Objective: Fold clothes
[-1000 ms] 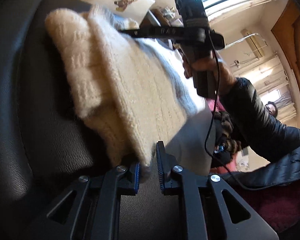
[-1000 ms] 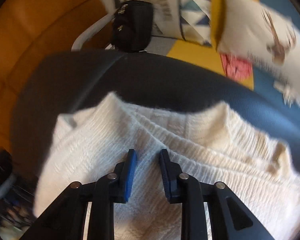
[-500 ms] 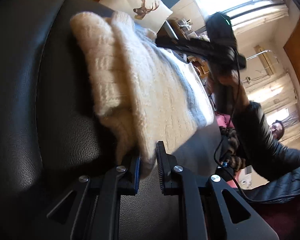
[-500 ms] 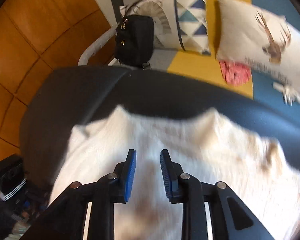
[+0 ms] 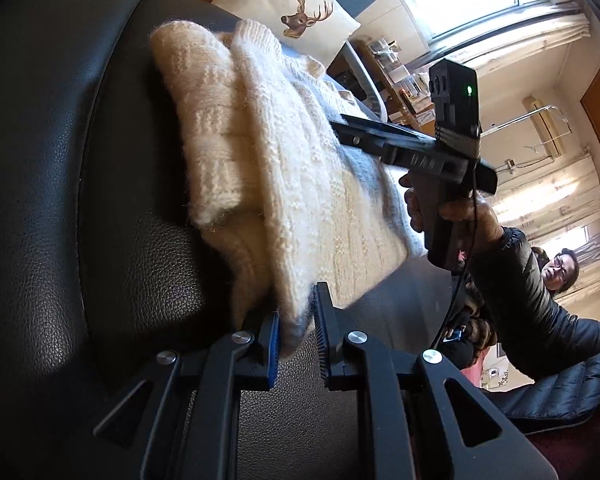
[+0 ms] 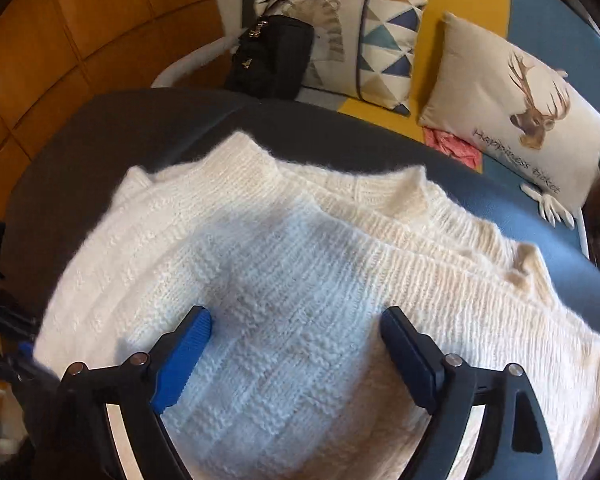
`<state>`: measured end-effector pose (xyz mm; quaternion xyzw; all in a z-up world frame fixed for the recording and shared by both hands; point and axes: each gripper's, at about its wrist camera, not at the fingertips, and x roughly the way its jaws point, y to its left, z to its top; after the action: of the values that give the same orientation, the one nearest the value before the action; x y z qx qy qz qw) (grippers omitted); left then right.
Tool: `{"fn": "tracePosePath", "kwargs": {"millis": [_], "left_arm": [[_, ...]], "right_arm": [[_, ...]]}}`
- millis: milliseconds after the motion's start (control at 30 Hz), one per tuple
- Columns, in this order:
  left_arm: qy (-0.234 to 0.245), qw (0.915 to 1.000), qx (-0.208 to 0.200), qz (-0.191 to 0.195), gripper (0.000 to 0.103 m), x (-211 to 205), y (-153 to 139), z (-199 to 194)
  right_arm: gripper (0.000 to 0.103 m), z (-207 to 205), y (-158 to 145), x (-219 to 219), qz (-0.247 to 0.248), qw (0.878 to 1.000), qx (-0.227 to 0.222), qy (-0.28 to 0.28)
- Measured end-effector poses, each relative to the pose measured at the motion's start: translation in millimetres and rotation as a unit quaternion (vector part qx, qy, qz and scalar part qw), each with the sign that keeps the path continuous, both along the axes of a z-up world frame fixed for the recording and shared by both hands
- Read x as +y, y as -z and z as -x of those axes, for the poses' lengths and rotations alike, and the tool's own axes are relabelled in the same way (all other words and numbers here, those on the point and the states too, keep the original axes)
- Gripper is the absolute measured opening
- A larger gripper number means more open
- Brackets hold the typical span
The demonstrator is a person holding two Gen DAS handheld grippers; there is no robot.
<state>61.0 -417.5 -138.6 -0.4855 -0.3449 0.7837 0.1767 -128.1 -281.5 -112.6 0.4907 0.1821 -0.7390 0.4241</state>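
Observation:
A cream knitted sweater [image 5: 276,168] lies folded in layers on a black leather seat [image 5: 60,208]. My left gripper [image 5: 298,326] is shut on the sweater's near corner, the knit pinched between its blue pads. In the right wrist view the same sweater [image 6: 300,264] fills the lower half, its folded edges toward the far side. My right gripper [image 6: 296,322] hovers just over its top layer with jaws opening wide and no fabric pinched between them. In the left wrist view the right gripper [image 5: 340,128] reaches over the sweater, held by a person's hand [image 5: 460,216].
Behind the seat stands a sofa with a deer cushion [image 6: 516,108], a triangle-pattern cushion [image 6: 384,48], a black bag [image 6: 272,56] and a pink cloth [image 6: 452,144]. A person in a dark jacket [image 5: 540,304] sits at right. Wooden panelling [image 6: 60,40] is at left.
My right gripper's jaws have spread from nearly closed to wide, letting go of the sweater's top layer, and moved slightly over it. The left gripper keeps its pinch and has rolled a little.

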Motion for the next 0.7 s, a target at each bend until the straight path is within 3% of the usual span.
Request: {"fn": "tracePosePath", "kwargs": {"millis": [133, 200, 300, 333, 400, 533, 700], "left_arm": [[0.002, 1.0000, 0.000, 0.002, 0.016, 2, 2, 3], [0.001, 1.0000, 0.000, 0.001, 0.016, 2, 2, 5], [-0.003, 1.0000, 0.000, -0.003, 0.017, -2, 3, 2], [-0.003, 1.0000, 0.001, -0.001, 0.017, -3, 3, 0], [-0.004, 1.0000, 0.003, 0.001, 0.017, -4, 3, -3], [-0.002, 0.9999, 0.006, 0.011, 0.017, -7, 0, -9], [-0.011, 0.9998, 0.004, 0.018, 0.017, -8, 0, -8]], "right_arm": [[0.090, 21, -1, 15, 0.058, 0.995, -0.077, 0.038], [0.079, 23, -1, 17, 0.056, 0.995, -0.074, 0.041], [0.046, 18, -3, 14, 0.028, 0.998, -0.027, 0.046], [0.026, 17, -5, 14, 0.029, 0.998, -0.021, 0.048], [0.012, 14, -8, 12, 0.025, 0.999, -0.007, 0.048], [0.005, 13, -19, 9, 0.034, 0.998, 0.006, 0.045], [0.004, 23, -39, 8, 0.050, 0.997, 0.027, 0.052]]}}
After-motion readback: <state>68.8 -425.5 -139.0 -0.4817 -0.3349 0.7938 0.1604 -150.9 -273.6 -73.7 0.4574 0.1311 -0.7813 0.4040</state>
